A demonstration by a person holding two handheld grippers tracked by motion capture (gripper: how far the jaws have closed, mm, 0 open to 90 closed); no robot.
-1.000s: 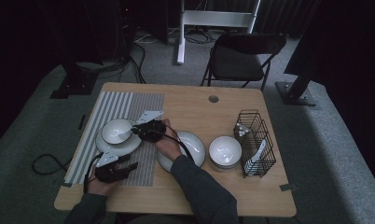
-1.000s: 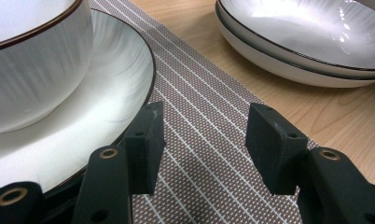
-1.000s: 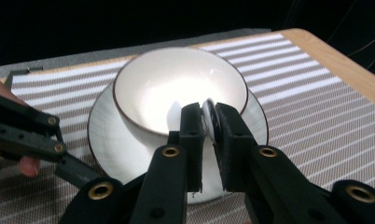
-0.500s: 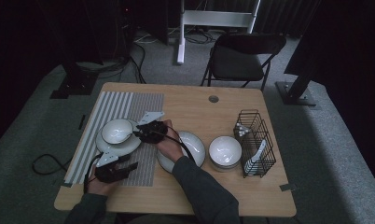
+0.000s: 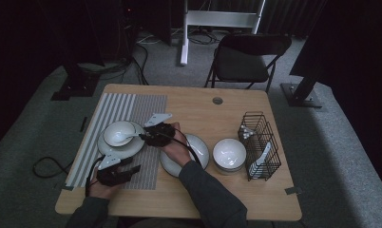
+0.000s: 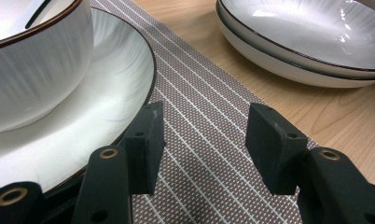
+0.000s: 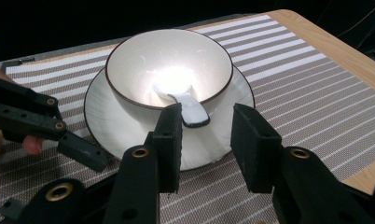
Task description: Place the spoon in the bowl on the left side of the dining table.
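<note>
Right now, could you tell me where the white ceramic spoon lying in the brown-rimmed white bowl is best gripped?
Probably by the handle end of the white ceramic spoon, which juts over the near rim of the brown-rimmed white bowl toward the right gripper. Come from that side, with one open jaw on either flat edge; the scoop lies too deep.

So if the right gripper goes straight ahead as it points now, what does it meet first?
Most likely the spoon handle sticking out over the bowl rim, just ahead of the right gripper, whose fingers have just been opening with nothing between them. Depth is uncertain.

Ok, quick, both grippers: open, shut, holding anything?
Left gripper: open, nothing between its jaws.
Right gripper: jaws just been opening, now off the spoon in the bowl.
</note>
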